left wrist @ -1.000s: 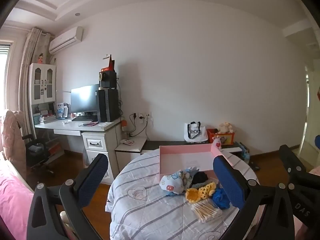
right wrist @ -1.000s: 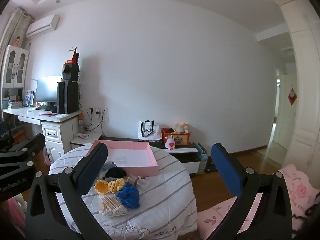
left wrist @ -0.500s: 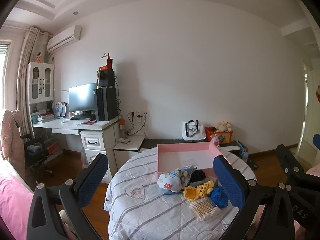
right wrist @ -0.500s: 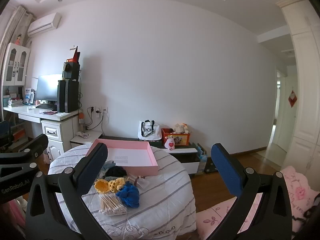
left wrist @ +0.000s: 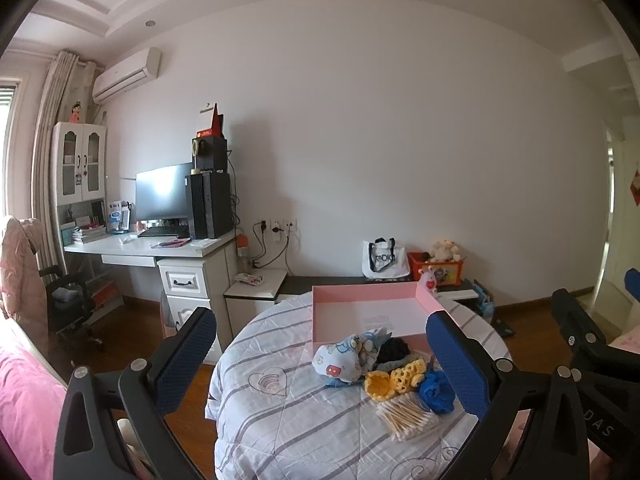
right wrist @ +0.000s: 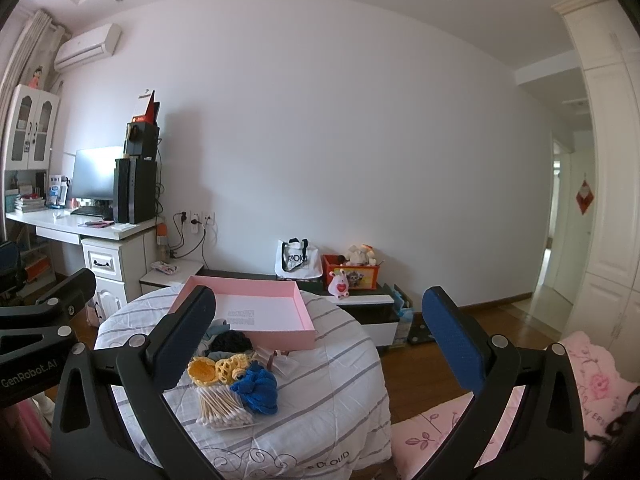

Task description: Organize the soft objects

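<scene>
On a round table covered with a striped quilt lies a pile of soft things: a blue cartoon-print cloth, a black knit piece, yellow crochet pieces and a blue crochet piece. A bag of cotton swabs lies in front. Behind them stands an empty pink box. My left gripper is open, held back from the pile. My right gripper is open too, with the blue crochet piece, the cotton swabs and the pink box beside its left finger.
A white desk with a monitor and speakers stands at the left wall. A low cabinet with a tote bag and a toy box is behind the table. Pink bedding lies at the lower right. A doorway opens at the right.
Both views have shifted slightly, so the table and pile sit a little lower and nearer in frame. The objects on the table have not moved. Both grippers stay open.
</scene>
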`<state>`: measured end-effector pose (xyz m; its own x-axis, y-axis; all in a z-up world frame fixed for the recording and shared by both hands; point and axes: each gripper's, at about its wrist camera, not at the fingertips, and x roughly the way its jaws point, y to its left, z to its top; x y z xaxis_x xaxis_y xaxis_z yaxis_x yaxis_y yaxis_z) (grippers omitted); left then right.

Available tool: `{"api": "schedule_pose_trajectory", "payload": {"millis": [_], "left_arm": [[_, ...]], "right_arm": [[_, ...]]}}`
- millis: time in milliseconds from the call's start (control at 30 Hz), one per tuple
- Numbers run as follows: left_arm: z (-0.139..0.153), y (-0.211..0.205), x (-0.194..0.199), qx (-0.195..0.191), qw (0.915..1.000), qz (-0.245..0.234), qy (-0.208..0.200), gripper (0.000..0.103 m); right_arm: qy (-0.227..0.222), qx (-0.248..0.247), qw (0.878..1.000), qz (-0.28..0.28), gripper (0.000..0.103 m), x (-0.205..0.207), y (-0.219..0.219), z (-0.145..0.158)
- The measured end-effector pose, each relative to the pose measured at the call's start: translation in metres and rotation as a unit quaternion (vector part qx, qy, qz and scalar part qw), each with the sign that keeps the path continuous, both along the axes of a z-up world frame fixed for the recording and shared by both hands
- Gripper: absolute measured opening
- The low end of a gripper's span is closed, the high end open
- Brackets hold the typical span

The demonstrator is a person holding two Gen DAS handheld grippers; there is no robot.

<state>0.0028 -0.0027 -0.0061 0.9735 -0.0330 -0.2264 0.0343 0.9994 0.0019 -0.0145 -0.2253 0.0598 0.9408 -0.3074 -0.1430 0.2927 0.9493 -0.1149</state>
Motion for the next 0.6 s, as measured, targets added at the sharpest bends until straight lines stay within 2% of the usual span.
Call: {"api": "schedule_pose_trajectory", "payload": {"millis": [600], "left_arm": [[0.0, -0.0008, 0.0004, 0.001, 1.0, 0.001, 0.002, 0.103]], "right_arm": [[0.002, -0.001, 1.0, -0.001, 0.103, 0.0004, 0.0007, 0.0014]]}}
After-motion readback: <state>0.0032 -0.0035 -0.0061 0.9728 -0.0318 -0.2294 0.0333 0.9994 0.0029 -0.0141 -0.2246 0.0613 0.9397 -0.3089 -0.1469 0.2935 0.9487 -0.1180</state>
